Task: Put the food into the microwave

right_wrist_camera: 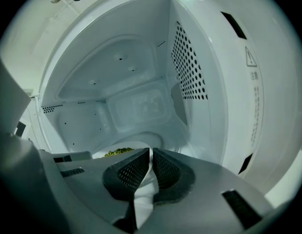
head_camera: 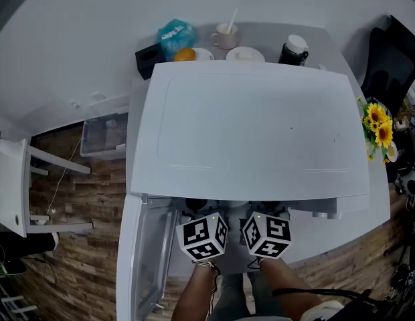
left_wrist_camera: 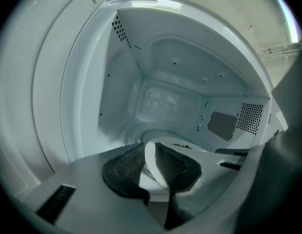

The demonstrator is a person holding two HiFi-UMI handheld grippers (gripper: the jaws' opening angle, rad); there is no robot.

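A white plate [left_wrist_camera: 191,148] with green food [right_wrist_camera: 118,152] on it is held at the mouth of the open white microwave [head_camera: 247,132]. My left gripper [left_wrist_camera: 150,156] is shut on the plate's near rim, and my right gripper [right_wrist_camera: 150,164] is shut on the rim at the other side. Both gripper views look into the white cavity, where the glass turntable [left_wrist_camera: 134,129] lies just beyond the plate. From the head view only the marker cubes of the left gripper [head_camera: 202,236] and right gripper [head_camera: 268,235] show; the microwave's top hides the jaws and the plate.
The microwave door [head_camera: 144,259] hangs open at the left. Behind the microwave stand a cup with a spoon [head_camera: 227,35], a blue bag [head_camera: 177,35], a black box [head_camera: 150,60], an orange [head_camera: 185,55] and a lidded black mug [head_camera: 294,50]. Sunflowers [head_camera: 378,127] stand at the right.
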